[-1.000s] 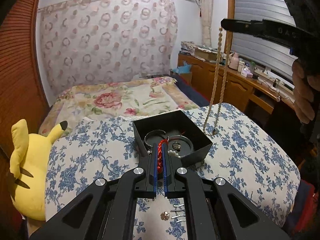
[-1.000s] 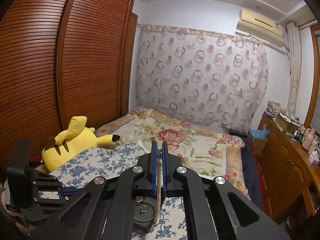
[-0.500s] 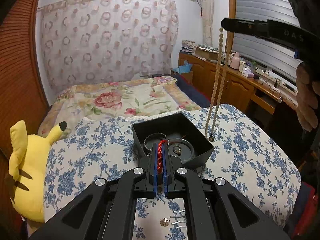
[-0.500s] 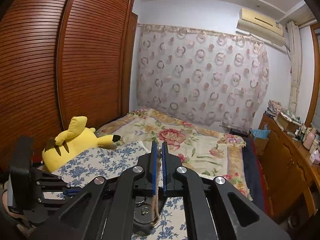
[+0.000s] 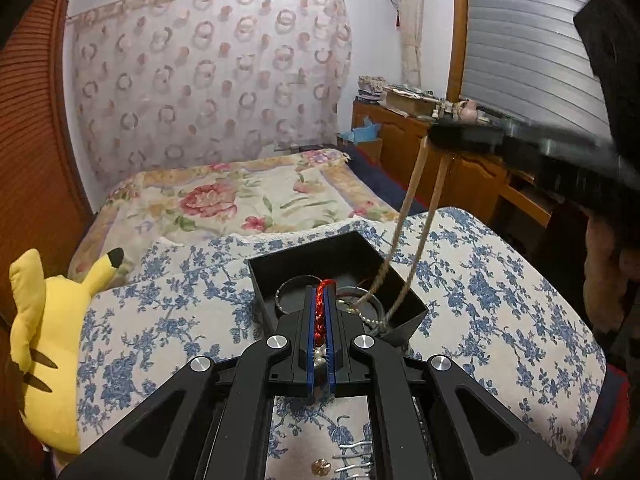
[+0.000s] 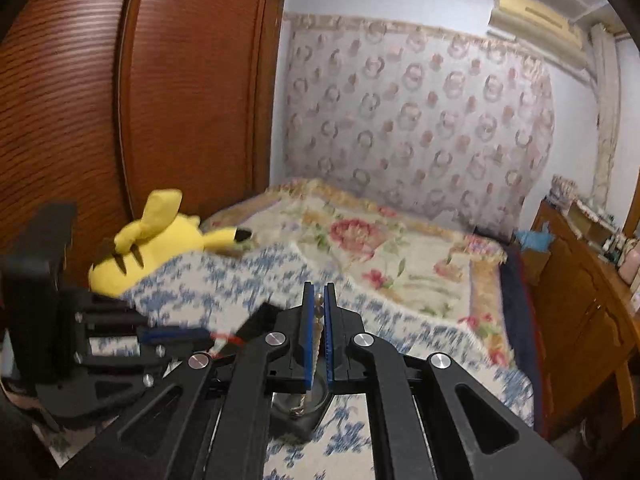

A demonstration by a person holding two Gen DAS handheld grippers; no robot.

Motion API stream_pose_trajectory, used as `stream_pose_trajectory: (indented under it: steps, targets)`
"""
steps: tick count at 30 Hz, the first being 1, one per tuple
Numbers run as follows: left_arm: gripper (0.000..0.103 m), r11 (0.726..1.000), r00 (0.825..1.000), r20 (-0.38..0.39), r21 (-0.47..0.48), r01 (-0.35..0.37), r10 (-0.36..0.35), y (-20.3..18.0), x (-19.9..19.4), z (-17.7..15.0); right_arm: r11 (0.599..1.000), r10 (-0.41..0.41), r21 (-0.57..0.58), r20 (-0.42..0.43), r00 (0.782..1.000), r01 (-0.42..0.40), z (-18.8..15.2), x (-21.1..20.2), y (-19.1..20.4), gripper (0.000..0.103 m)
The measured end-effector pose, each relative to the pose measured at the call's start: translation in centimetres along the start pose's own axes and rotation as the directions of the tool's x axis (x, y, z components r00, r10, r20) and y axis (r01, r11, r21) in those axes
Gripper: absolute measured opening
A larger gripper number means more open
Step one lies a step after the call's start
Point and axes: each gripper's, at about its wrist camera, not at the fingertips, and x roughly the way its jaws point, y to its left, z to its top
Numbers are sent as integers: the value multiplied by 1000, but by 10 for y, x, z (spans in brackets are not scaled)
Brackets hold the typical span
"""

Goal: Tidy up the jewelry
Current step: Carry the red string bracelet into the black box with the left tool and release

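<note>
Both strands held over the box, lowering in.

Your left gripper (image 5: 319, 320) is pinched on the red braided cord (image 5: 320, 312), held just above the black box (image 5: 336, 280) so it drops inside. Your right gripper (image 6: 319, 312) is clamped on the top of the beige bead necklace (image 5: 416, 208); hung that way, its loop trails over the box rim, tail already among the rings. The box sits on the blue-flowered cloth (image 5: 500, 280).

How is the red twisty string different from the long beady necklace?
The red braided cord is bright red and looks short; the beaded necklace is pale tan and hangs in a long loop. The cord is pinched in the left tool just above the black box; the necklace dangles from the right tool, its lower end already in the box. Both are clamped by shut tools.
</note>
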Motion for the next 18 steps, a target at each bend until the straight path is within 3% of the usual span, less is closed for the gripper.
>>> stream_pose_trajectory:
  steps: [5,18]
  targets:
    - [3,1000,999,-36,-15,6,-7,0,19,-5,996,66,65,-100,993,-60,-24,27,1,6]
    - [6,999,998,-66,-28,16,-18,-3,36,-7,996,54,72,-107,993,-46,-45,17,-11,6]
